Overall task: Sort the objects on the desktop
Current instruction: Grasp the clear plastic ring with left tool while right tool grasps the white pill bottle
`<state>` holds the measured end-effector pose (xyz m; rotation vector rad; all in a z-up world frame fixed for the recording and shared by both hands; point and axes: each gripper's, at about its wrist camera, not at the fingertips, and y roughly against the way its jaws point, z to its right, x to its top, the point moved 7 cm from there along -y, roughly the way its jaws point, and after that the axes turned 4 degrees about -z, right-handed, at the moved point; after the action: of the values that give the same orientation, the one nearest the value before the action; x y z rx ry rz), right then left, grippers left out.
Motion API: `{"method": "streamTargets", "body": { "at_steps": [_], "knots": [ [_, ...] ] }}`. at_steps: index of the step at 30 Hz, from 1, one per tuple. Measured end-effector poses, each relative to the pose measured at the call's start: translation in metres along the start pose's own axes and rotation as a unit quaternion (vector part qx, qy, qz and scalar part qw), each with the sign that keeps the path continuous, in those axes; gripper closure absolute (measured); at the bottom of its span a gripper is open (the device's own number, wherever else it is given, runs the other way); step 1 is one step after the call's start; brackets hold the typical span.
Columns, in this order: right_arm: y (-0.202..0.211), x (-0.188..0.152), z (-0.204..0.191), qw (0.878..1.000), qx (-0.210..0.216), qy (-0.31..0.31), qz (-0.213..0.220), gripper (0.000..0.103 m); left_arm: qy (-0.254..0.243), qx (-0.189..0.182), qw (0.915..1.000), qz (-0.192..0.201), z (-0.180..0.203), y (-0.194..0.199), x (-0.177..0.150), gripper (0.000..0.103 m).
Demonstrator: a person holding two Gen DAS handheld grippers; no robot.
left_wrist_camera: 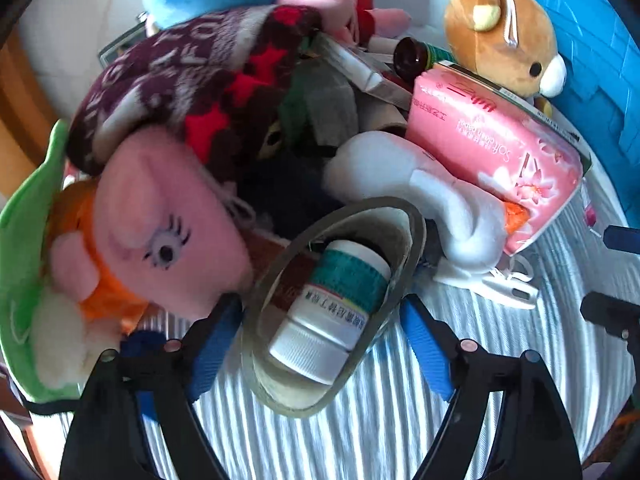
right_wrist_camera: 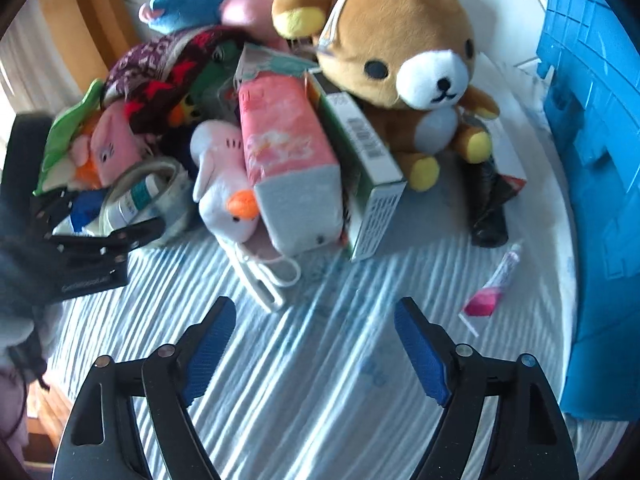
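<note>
1. My left gripper [left_wrist_camera: 320,320] stands with jaws apart around the tape roll [left_wrist_camera: 336,280], lower centre of the frame, a pill bottle [left_wrist_camera: 332,304] lying inside its ring.
2. I should close squarely on the roll's walls, keeping clear of the pink plush [left_wrist_camera: 168,220].
3. My right gripper [right_wrist_camera: 316,344] hangs spread wide and empty over the striped cloth [right_wrist_camera: 280,380].

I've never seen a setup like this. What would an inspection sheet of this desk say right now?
Surface: striped cloth covers the table.
Job's things: tape roll lying around a white medicine bottle; pink tissue pack; green box.
Clutter: brown bear plush, white duck plush, pink plush, patterned scarf, pink sachet.
Grippers: left gripper open, straddling the tape roll; right gripper open over bare cloth.
Cables: nothing seen.
Surroundings: blue crate on the right.
</note>
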<state>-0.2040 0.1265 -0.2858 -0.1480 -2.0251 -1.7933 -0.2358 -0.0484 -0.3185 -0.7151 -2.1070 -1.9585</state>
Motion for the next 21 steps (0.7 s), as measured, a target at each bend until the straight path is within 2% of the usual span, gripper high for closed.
{"method": "streamTargets", "body": {
  "at_steps": [2, 5, 11, 13, 16, 21],
  "knots": [
    [-0.002, -0.012, -0.005, 1.0, -0.003, -0.003, -0.004, 0.019, -0.008, -0.003, 0.9999, 0.012, 0.003, 0.004, -0.001, 0.026],
    [-0.002, -0.014, -0.005, 1.0, -0.003, -0.003, -0.004, 0.019, 0.006, 0.001, 0.9997, 0.022, -0.001, 0.02, -0.009, 0.032],
    [0.005, 0.0, -0.029, 0.999, 0.02, 0.03, 0.013, 0.019, 0.059, 0.01, 0.9967, 0.054, -0.028, 0.069, -0.022, 0.04],
    [0.004, 0.007, -0.04, 0.998, 0.031, 0.044, 0.016, 0.02, 0.072, 0.021, 0.996, 0.049, -0.038, 0.073, -0.031, 0.04],
    [0.002, 0.02, -0.06, 0.996, 0.048, 0.069, 0.018, 0.029, 0.09, 0.033, 0.9951, 0.024, -0.055, 0.067, -0.046, 0.044],
    [-0.004, 0.029, -0.085, 0.993, 0.062, 0.098, 0.015, 0.032, 0.13, 0.001, 0.9915, 0.008, -0.07, 0.065, -0.072, 0.042]
  ]
}}
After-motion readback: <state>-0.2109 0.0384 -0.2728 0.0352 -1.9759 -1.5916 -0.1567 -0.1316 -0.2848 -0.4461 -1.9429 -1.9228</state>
